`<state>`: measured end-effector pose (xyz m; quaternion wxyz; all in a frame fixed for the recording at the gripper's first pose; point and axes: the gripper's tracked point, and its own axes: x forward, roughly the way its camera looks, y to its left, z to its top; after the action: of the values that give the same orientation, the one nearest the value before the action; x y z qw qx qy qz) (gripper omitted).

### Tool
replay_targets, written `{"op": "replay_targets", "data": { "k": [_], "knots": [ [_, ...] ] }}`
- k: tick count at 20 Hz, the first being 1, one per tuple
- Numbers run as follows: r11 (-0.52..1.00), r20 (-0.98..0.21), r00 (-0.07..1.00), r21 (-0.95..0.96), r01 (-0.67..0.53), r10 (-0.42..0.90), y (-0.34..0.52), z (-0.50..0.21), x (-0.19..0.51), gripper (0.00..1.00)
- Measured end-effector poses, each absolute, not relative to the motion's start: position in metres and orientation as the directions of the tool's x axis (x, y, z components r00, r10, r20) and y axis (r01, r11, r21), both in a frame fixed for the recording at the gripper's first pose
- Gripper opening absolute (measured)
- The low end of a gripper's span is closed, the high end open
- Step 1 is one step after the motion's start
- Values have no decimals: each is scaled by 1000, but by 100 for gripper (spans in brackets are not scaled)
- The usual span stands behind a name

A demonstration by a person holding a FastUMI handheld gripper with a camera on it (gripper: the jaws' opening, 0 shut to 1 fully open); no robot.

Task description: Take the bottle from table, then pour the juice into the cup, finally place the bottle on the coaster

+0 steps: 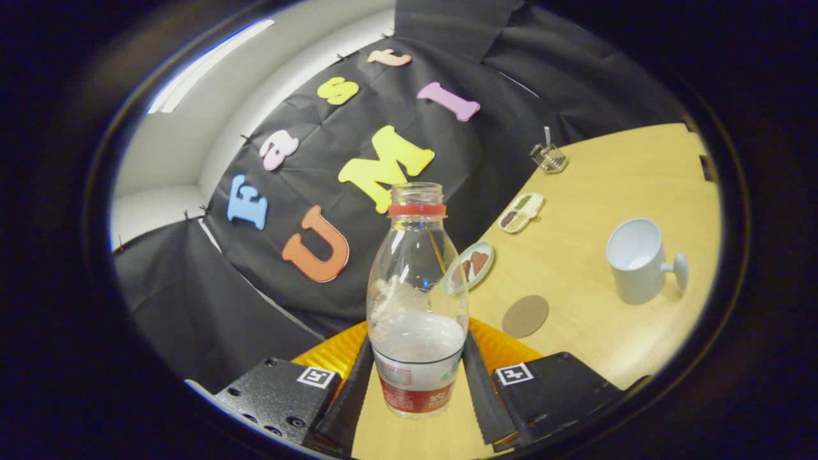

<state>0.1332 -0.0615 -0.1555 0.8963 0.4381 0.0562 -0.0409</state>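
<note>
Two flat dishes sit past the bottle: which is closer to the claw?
The round green plate, just behind the bottle held in the claw. The oblong divided tray lies farther back.

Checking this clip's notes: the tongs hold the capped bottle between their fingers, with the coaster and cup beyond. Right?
Not quite: the gripper view shows the bottle uncapped, its mouth open. The tongs do hold it between their fingers, with the coaster and cup beyond.

Cloth-walled booth (192, 306), wooden table (639, 166)
</note>
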Motion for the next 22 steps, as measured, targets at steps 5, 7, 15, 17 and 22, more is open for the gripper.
{"op": "replay_targets", "data": {
  "k": [5,7,15,17,22],
  "knots": [
    [465,-129,991,879,104,22,-69,-160,139,76],
    [380,-102,994,922,81,34,-71,-158,138,76],
    [70,11,1000,997,-13,29,-87,-142,146,76],
    [22,11,1000,1000,-11,2,-100,-144,144,76],
    [-22,-3,1000,1000,3,4,-105,-147,138,75]
  ]
}}
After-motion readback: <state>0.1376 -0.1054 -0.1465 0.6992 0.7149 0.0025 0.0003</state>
